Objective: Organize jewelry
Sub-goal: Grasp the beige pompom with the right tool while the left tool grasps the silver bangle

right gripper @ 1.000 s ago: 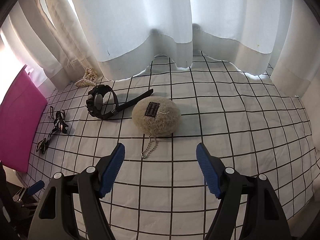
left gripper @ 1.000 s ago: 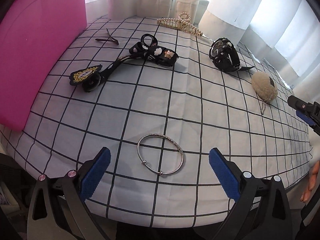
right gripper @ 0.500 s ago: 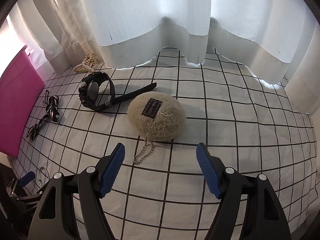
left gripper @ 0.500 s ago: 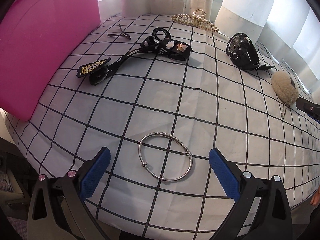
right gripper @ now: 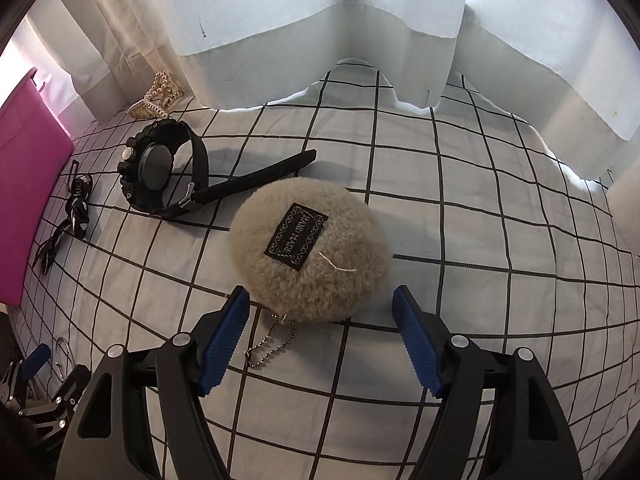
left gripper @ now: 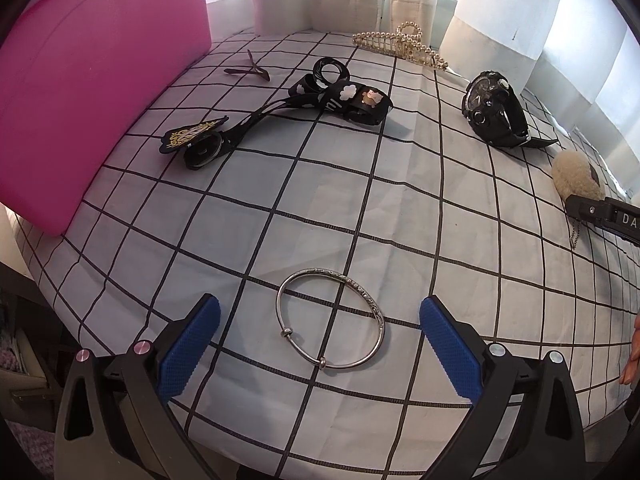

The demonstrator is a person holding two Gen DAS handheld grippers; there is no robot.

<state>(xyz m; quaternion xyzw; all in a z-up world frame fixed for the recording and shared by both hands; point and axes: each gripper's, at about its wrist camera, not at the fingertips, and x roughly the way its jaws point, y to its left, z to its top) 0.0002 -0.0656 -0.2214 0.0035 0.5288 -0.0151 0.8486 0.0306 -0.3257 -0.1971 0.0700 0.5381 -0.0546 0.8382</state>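
Observation:
A silver bangle (left gripper: 331,317) lies flat on the checked cloth between the blue pads of my open left gripper (left gripper: 320,336). A beige fluffy pouch (right gripper: 310,252) with a black label and a ball chain (right gripper: 270,342) sits just ahead of my open right gripper (right gripper: 320,332), its near edge between the fingertips. It also shows in the left wrist view (left gripper: 576,182). A black watch (right gripper: 164,172) lies behind the pouch and shows in the left wrist view (left gripper: 496,110). A black lanyard with charms (left gripper: 280,114), a pearl hair claw (left gripper: 400,46) and a dark hair clip (left gripper: 250,70) lie farther back.
A pink box (left gripper: 80,92) stands at the table's left side; it also shows in the right wrist view (right gripper: 24,208). White curtains (right gripper: 320,20) hang along the back edge. The table's front edge lies just under both grippers.
Both grippers have moved forward. The bangle now sits between the left pads, and the pouch has come up to the right fingertips. Both stay open.

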